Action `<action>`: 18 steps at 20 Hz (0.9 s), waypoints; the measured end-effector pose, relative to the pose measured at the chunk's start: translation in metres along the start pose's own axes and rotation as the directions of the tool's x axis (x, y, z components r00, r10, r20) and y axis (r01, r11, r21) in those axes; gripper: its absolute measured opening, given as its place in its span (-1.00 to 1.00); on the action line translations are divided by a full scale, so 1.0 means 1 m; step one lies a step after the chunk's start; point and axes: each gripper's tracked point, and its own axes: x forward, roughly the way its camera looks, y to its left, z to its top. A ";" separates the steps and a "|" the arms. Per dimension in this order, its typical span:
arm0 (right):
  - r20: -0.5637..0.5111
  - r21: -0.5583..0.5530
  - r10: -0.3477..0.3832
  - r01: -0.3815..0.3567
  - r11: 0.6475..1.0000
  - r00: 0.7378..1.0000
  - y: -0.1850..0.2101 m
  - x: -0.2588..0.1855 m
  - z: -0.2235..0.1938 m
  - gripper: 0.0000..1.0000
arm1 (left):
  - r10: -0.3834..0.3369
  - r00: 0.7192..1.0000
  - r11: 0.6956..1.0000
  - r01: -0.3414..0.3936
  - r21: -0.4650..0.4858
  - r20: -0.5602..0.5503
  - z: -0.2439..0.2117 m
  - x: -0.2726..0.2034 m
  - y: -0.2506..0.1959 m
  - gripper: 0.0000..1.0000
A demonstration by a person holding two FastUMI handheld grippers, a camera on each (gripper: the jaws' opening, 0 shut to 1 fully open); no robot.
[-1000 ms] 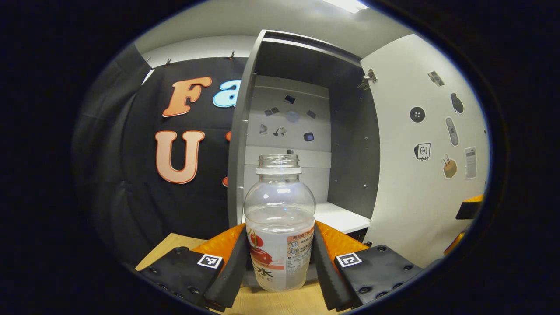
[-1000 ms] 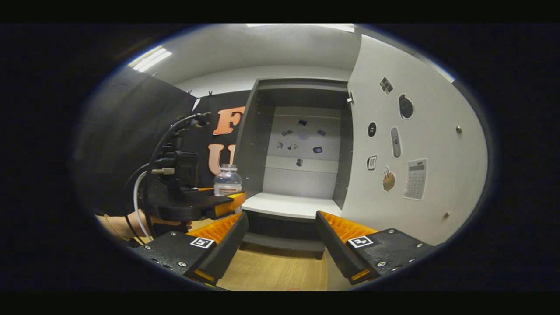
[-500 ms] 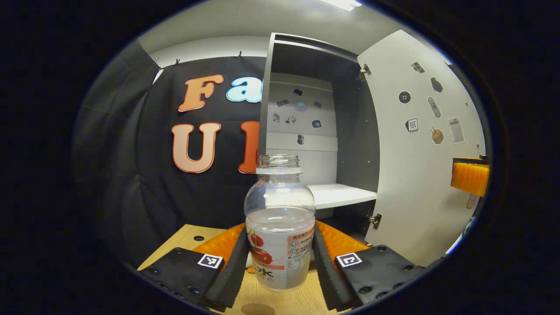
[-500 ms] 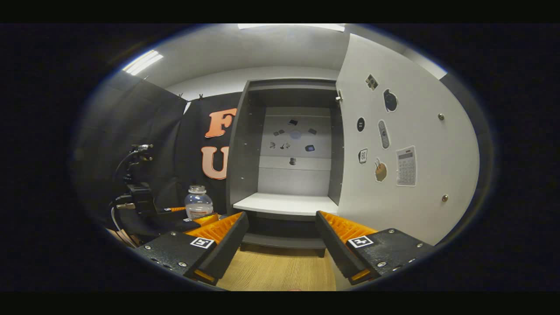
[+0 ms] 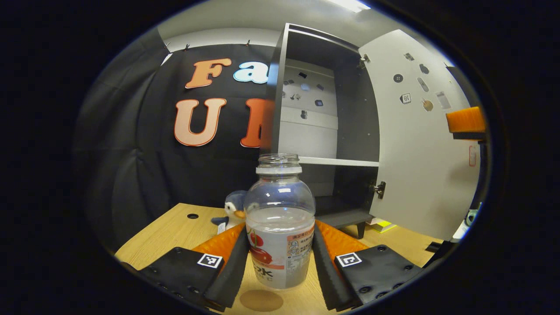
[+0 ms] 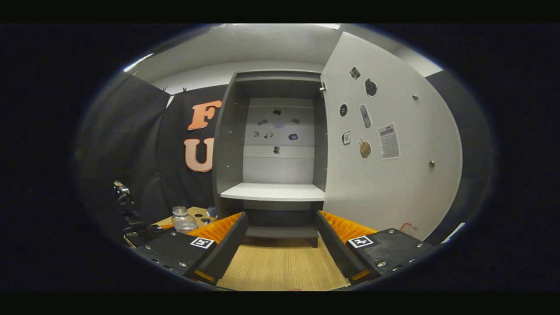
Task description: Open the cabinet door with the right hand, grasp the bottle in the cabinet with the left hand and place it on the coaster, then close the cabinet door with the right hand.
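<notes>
Between the left gripper's (image 5: pixel 280 262) clamped fingers, the clear bottle (image 5: pixel 280 218) is standing upright; the right gripper's (image 6: pixel 282 238) fingers are gaping apart.

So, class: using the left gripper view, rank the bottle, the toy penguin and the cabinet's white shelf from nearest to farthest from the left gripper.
1. bottle: clamped in the left gripper.
2. toy penguin: on the table, behind the bottle's left.
3. white shelf: inside the open cabinet, right of centre.

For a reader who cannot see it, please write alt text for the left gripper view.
The left gripper is shut on a clear uncapped bottle, just above a round coaster on the wooden table. Behind stand a penguin toy and the cabinet, its door open.
</notes>
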 end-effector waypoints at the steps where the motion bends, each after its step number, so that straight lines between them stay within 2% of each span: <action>1: -0.004 0.010 -0.012 0.012 1.000 1.000 -0.002 0.000 -0.004 0.91 | -0.004 1.000 1.000 0.004 0.006 -0.001 -0.010 -0.002 0.002 0.59; 6: -0.040 0.035 -0.052 0.053 0.998 0.998 -0.005 -0.004 -0.025 0.91 | -0.011 1.000 0.998 0.012 0.056 -0.011 -0.054 -0.009 0.010 0.60; 11: -0.023 -0.008 -0.080 0.080 0.997 0.997 -0.003 -0.008 -0.032 0.91 | 0.005 1.000 0.997 -0.003 0.074 -0.027 -0.092 -0.007 0.022 0.62; 15: -0.057 -0.017 -0.059 0.059 0.998 0.997 0.009 -0.007 -0.043 0.91 | 0.017 0.999 0.999 -0.015 0.048 -0.040 -0.112 -0.009 0.023 0.63; 18: -0.071 -0.013 -0.039 0.038 0.999 0.997 0.018 -0.006 -0.046 0.91 | 0.023 0.999 0.998 -0.022 0.059 -0.027 -0.110 -0.010 0.025 0.63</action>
